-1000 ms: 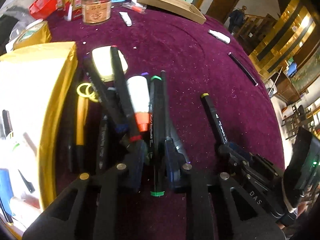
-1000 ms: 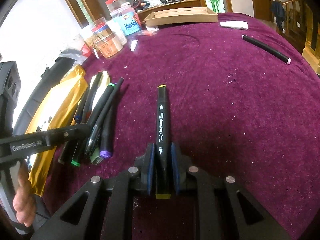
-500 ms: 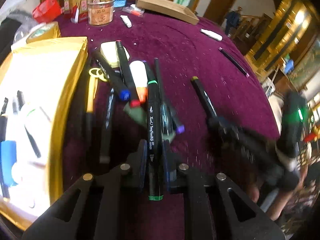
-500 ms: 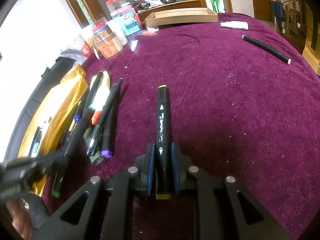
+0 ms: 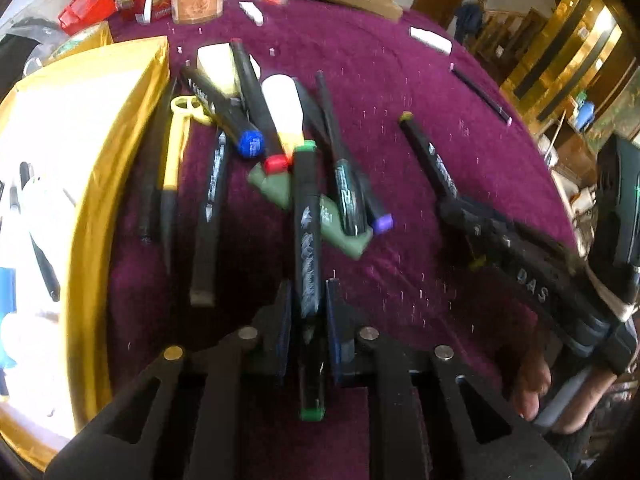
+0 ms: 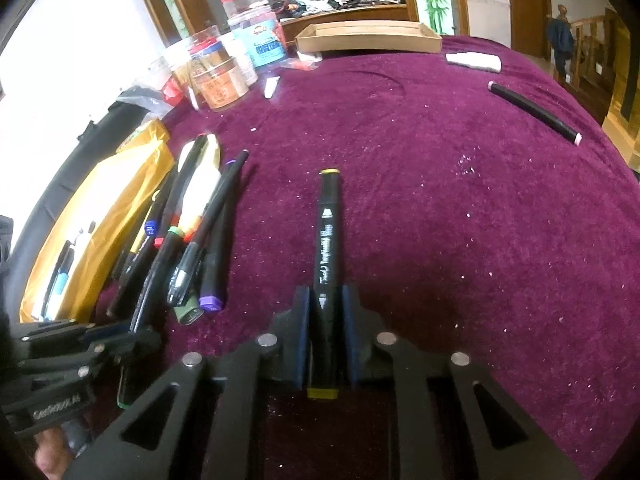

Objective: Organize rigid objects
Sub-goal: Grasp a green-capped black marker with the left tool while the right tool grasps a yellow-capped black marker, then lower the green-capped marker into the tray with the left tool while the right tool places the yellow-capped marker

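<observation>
Markers fill both our grips: the left gripper [image 5: 306, 320] has its fingers clenched on the green-capped marker [image 5: 307, 216] at lower centre, the right gripper [image 6: 326, 334] on the yellow-capped marker [image 6: 329, 248]. Next, probably, we carry them to the gold box [image 5: 120, 140] at left.

Plain purple tablecloth [image 6: 440, 200], gold box [image 5: 120, 128]
</observation>
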Available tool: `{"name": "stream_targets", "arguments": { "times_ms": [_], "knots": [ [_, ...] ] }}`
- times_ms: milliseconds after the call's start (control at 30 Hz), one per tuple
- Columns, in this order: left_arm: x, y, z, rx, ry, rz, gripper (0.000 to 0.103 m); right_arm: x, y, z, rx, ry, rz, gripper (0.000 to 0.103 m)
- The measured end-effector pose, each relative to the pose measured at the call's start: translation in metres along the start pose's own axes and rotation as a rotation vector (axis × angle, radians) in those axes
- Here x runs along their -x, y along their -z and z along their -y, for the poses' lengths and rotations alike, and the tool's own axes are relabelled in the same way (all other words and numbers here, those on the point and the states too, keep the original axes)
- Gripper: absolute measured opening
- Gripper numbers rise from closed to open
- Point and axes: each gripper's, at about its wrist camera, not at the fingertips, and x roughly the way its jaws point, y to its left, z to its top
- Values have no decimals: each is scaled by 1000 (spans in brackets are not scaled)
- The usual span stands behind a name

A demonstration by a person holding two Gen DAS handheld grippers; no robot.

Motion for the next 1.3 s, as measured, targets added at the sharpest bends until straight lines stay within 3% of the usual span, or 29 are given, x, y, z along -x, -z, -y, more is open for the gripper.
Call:
{"name": "stream_targets", "arguments": {
  "times_ms": [167, 367, 500, 600, 733, 900, 1033, 1167, 1300],
  "knots": [
    [5, 7, -2, 2, -9, 32, 12, 4, 1, 0, -5, -12, 16, 14],
    [45, 12, -19, 84, 78, 98, 12, 19, 4, 3, -28, -58, 91, 14],
    [77, 15, -41, 142, 123, 133, 12, 33, 8, -15, -41, -179, 118, 14],
    [101, 16, -65, 199, 128, 164, 12, 45, 9, -49, -10, -297, 122, 14],
    [129, 18, -109, 268, 68, 232, 12, 49, 4, -104, 91, -422, 103, 14],
    [144, 23, -163, 364, -37, 281, 12, 21, 0, -171, 182, -523, -6, 14],
    [138, 32, -203, 435, -112, 287, 12, -4, -3, -215, 251, -529, -56, 14],
    [123, 35, -228, 475, -139, 252, 12, -32, -5, -242, 267, -528, -124, 14],
    [110, 38, -240, 474, -146, 220, 12, -54, -5, -259, 307, -473, -141, 14]
  ]
}}
